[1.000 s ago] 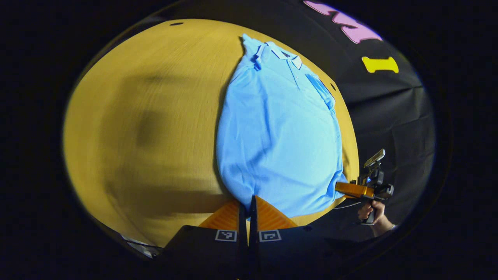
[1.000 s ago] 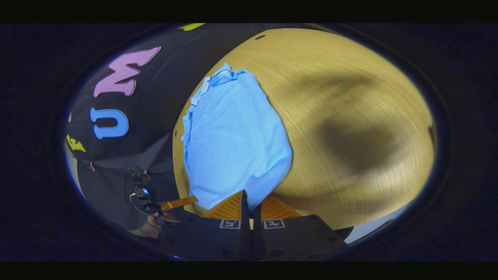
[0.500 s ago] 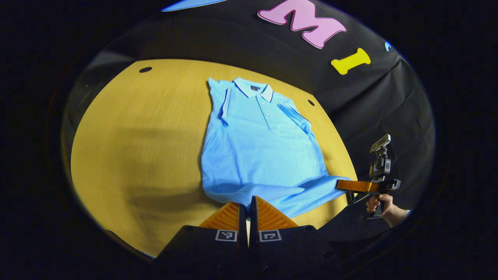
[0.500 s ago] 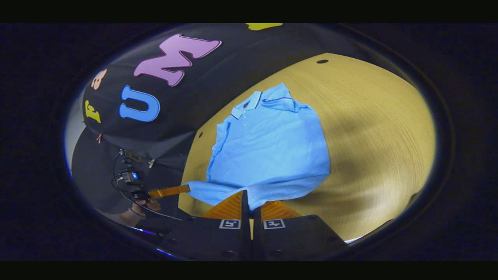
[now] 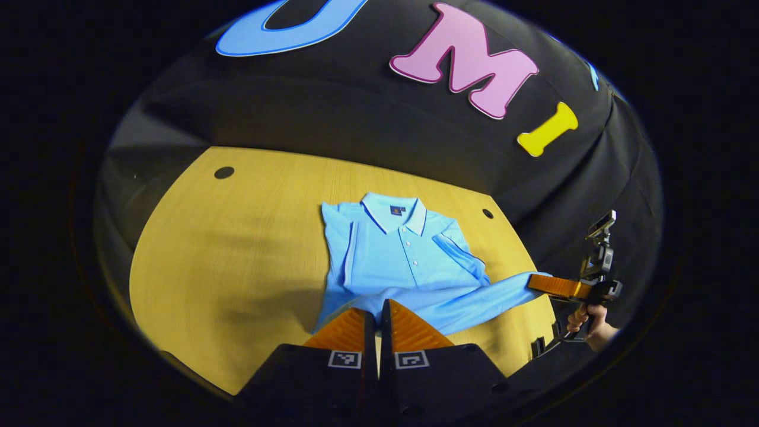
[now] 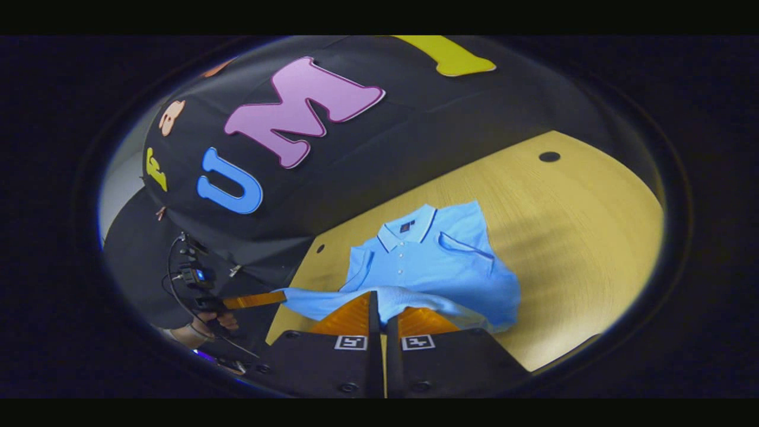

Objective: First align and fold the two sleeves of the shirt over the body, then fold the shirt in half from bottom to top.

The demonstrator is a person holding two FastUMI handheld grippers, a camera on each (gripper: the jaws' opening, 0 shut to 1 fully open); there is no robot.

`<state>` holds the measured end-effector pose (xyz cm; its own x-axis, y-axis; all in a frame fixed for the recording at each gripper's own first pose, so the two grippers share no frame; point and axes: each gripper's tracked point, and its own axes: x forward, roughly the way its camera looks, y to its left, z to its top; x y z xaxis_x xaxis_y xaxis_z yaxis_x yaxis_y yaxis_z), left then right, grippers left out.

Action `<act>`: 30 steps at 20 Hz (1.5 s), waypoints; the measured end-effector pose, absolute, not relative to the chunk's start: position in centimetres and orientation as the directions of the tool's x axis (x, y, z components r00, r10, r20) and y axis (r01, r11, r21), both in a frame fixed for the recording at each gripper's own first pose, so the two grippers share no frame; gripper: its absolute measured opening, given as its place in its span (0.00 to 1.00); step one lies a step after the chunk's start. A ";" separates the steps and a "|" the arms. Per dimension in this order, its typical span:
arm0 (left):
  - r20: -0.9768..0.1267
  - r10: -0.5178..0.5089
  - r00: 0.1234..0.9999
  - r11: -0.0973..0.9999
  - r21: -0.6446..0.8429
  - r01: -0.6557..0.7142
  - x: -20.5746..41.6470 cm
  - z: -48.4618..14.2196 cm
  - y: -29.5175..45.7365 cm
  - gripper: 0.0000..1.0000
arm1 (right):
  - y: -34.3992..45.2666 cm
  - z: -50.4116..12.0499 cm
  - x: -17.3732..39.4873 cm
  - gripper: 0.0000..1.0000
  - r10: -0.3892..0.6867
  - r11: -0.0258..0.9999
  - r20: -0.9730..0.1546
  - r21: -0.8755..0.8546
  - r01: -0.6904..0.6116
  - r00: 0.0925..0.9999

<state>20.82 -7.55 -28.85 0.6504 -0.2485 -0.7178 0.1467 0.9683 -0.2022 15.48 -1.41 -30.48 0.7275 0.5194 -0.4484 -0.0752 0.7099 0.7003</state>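
Nearest to me in the left gripper view, my left gripper (image 5: pixel 378 314) has its two fingers pressed together with the bottom hem of the light blue short-sleeved polo shirt (image 5: pixel 403 255) pinched between them, and in the right gripper view my right gripper (image 6: pixel 381 311) is closed the same way on the other corner of that hem. I count one shirt, two grippers, and one wooden tabletop (image 5: pixel 237 249) of pale yellow grain under it all. The hem is raised off the table and stretched as a band between the two grippers, while the chest and white-trimmed collar (image 5: pixel 396 212) lie flat on the wood farther from me. Both sleeves are folded in over the body; I can see one folded edge on each side of the button placket. Off to the right in the left gripper view, the right gripper (image 5: pixel 548 285) shows again with a hand (image 5: pixel 587 323) on its handle, past the table's edge; in the right gripper view the left gripper (image 6: pixel 261 299) appears at the far left, held by a hand (image 6: pixel 219 320) I can only partly make out in the dark. The lower body of the shirt is hidden behind the lifted hem and my own fingers, so I cannot tell how it lies there. Farther back I count two small dark round holes in the tabletop (image 5: pixel 223 172) (image 5: pixel 487 213), then the black cloth wall (image 5: pixel 332 112).
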 end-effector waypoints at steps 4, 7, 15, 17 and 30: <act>-0.686 -0.234 0.689 0.968 -0.233 0.096 27.2 -28.0 -8.9 0.06 | -1.6 -30.5 22.9 0.12 0.539 0.720 -0.423 0.680 -0.138 0.728; -0.662 -0.177 0.729 0.973 -0.227 0.030 33.2 -28.2 -7.9 0.06 | -2.2 -31.2 28.5 0.06 0.536 0.734 -0.411 0.658 -0.167 0.737; -0.724 -0.064 0.686 0.987 -0.148 -0.064 43.3 -35.5 -5.6 0.06 | -2.7 -39.6 38.7 0.06 0.473 0.810 -0.520 0.575 -0.118 0.712; -0.761 -0.029 0.648 0.995 -0.082 -0.052 43.6 -37.6 -6.0 0.06 | -2.2 -42.0 39.5 0.09 0.458 0.825 -0.552 0.555 -0.102 0.697; -0.765 0.089 0.638 0.996 0.074 -0.050 42.7 -35.7 -8.1 0.95 | -4.8 -41.7 37.2 0.87 0.400 0.878 -0.607 0.469 -0.097 0.687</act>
<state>42.74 -8.06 -35.67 0.6382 0.0890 -0.7647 -0.0504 0.9960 0.0739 37.16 -4.75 -41.73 0.6870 0.4001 -0.6065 -0.0973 0.8779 0.4689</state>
